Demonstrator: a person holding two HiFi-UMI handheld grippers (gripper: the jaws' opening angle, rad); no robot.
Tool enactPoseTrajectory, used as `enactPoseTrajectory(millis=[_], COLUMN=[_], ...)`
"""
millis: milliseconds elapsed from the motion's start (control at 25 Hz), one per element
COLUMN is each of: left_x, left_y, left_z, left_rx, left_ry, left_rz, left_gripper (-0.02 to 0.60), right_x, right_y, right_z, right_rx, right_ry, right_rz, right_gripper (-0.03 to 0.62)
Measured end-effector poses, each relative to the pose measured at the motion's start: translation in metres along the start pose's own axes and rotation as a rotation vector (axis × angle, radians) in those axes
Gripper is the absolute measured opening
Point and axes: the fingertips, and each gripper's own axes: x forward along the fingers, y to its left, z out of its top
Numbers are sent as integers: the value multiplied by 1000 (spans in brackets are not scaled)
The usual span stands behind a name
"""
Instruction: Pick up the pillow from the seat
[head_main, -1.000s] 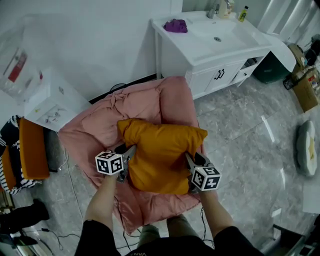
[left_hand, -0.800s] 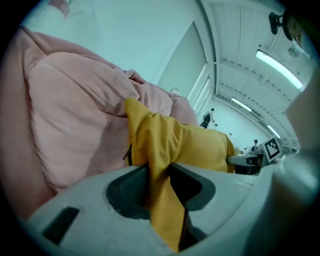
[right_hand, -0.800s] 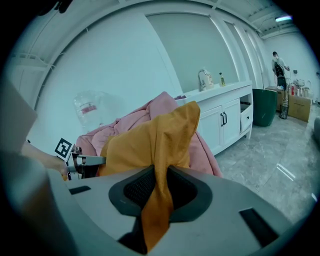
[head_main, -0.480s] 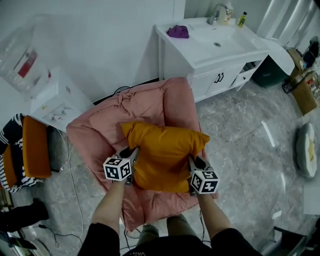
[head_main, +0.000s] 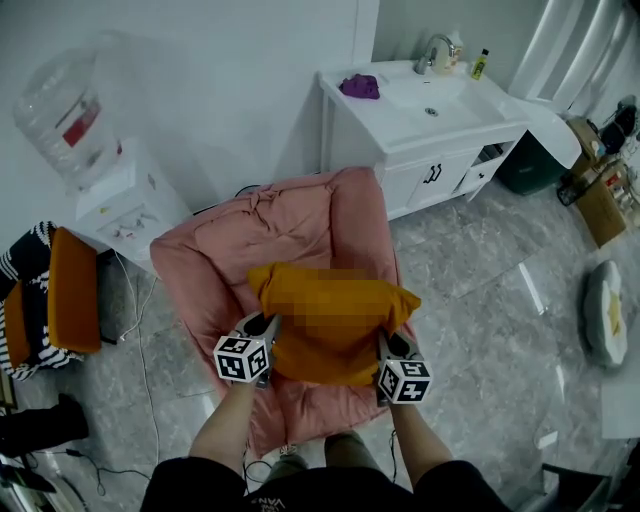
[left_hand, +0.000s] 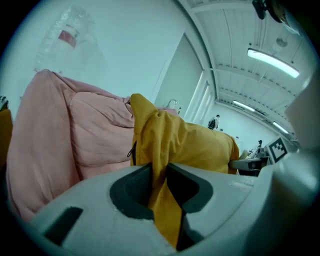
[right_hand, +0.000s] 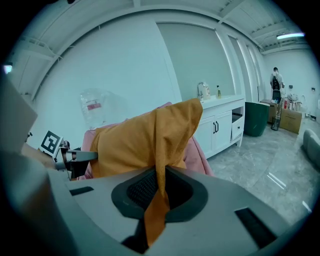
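"How much of the pillow did the head view give?"

"Not all. Its middle was a pixelated patch at the centre of the frame, and it covered the middle of the seat. The tips of the left gripper and the right gripper were lost under its lower corners."

"And round the edges?"

"The orange chair was cut by the left edge, the cardboard box by the right. At upper right, the small bottle on the counter was too small to read. So was the label on the water jug, upper left."

I'm seeing 1 orange pillow, 1 pink seat, 2 grippers (left gripper, right gripper), 1 water dispenser and 1 sink cabinet.
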Motion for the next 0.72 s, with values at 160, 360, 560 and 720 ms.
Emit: enactPoseTrajectory(millis=[160,360,560,720], left_x=[-23,-52,-82,-106], left_y=[-15,-30,-41,-49], left_z=[-5,-4,-15,-21], left_rx=[39,62,56,57], left_ry=[-9,-33,-36,-49], left_rz=[4,-3,-15,-9], left_gripper=[84,74,72,69], right_x=[-25,-56,-82,-105], right_y=[6,17,28,41], right_z=[-7,-10,-20,-26], right_rx=[-17,-15,-14,-14], right_ry=[-20,-54,-61,-74], right_rz=[-19,-38,-44,-57], right_gripper=[32,26,25,25])
